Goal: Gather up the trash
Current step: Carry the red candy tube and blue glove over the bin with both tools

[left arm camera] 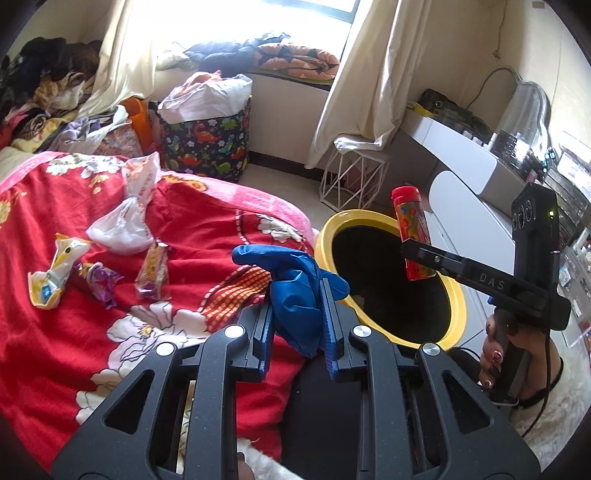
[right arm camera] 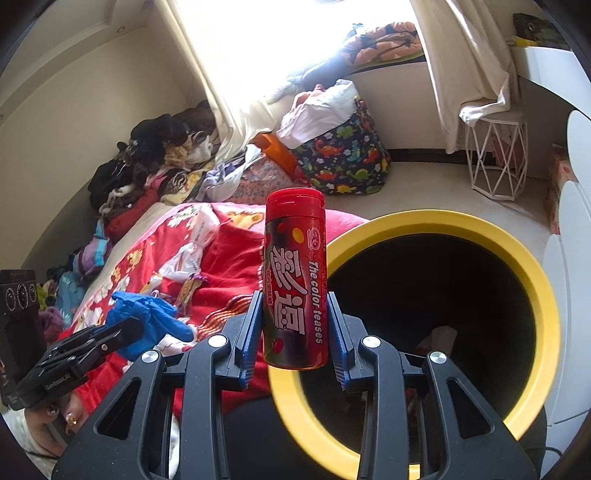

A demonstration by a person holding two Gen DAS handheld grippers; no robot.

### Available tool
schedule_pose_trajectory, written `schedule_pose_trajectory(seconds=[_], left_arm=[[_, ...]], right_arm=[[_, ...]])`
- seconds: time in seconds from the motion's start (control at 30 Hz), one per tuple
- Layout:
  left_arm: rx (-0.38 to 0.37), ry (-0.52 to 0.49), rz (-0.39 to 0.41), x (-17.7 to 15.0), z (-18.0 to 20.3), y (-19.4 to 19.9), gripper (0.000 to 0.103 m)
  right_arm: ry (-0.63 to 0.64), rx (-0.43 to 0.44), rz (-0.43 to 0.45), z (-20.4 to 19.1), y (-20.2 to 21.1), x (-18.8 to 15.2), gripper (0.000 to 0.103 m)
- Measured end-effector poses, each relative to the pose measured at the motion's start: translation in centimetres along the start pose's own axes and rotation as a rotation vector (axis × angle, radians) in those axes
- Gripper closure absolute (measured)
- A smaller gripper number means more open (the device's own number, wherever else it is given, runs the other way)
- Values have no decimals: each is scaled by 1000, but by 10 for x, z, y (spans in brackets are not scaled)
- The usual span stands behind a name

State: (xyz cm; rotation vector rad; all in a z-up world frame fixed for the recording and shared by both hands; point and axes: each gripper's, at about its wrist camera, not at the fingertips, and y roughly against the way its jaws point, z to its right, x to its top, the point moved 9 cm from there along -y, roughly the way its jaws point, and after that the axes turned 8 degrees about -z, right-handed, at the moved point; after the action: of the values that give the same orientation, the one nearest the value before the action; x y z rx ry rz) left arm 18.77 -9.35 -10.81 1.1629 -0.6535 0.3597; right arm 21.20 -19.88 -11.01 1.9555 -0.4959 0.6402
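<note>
Left gripper point(left arm camera: 297, 295) pinching blue glove point(left arm camera: 291, 280), right gripper point(right arm camera: 295, 325) clamping red candy tube point(right arm camera: 295, 280), yellow-rimmed bin point(right arm camera: 480, 229) holding scraps.

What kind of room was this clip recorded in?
Most likely a lived-in bedroom: a bed with a red floral blanket strewn with wrappers, a curtained window, and a white dressing table with a mirror. A yellow-rimmed bin stands beside the bed.

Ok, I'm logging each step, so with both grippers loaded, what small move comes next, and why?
Probably carry the right gripper a little further over the yellow-rimmed black bin and open it. It clamps the upright red candy tube at the bin's near rim. The left gripper, holding the crumpled blue glove, sits short of the opening.
</note>
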Motion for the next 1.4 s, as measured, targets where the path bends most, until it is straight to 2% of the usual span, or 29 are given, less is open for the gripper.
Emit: schedule_pose_trajectory(seconds=[0.47,1.4], left_arm=[[-26,-65,-4,5,33,-9,87],[-74,-174,-53,1,92,-47,87]], right_arm=[[-56,-49,32,36,19,2,71],[-140,-131,51,89,32,0,71]])
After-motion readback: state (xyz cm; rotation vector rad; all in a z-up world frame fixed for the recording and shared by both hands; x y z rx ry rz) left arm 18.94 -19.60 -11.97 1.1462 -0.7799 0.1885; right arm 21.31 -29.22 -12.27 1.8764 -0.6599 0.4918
